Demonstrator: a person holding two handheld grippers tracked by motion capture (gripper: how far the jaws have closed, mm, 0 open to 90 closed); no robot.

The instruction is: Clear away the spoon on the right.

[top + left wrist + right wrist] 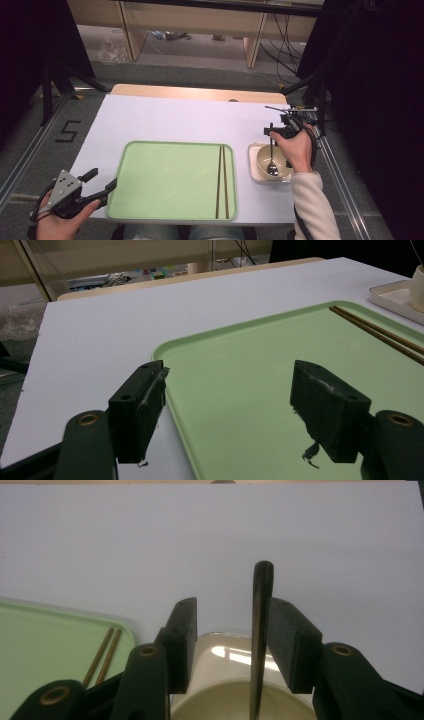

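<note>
A cream bowl stands on a small cream plate to the right of a green tray. A dark spoon rests in the bowl with its handle pointing up. My right gripper hangs over the bowl, open, with the handle between its jaws, close against the right pad and well apart from the left one. Two brown chopsticks lie side by side along the tray's right edge. My left gripper is open and holds nothing, low over the tray's front left corner.
The white table top is bare behind the tray, with a wooden strip along its far edge. Metal rails run along both sides of the table. Beyond are desk legs, cables and a dark curtain on the right.
</note>
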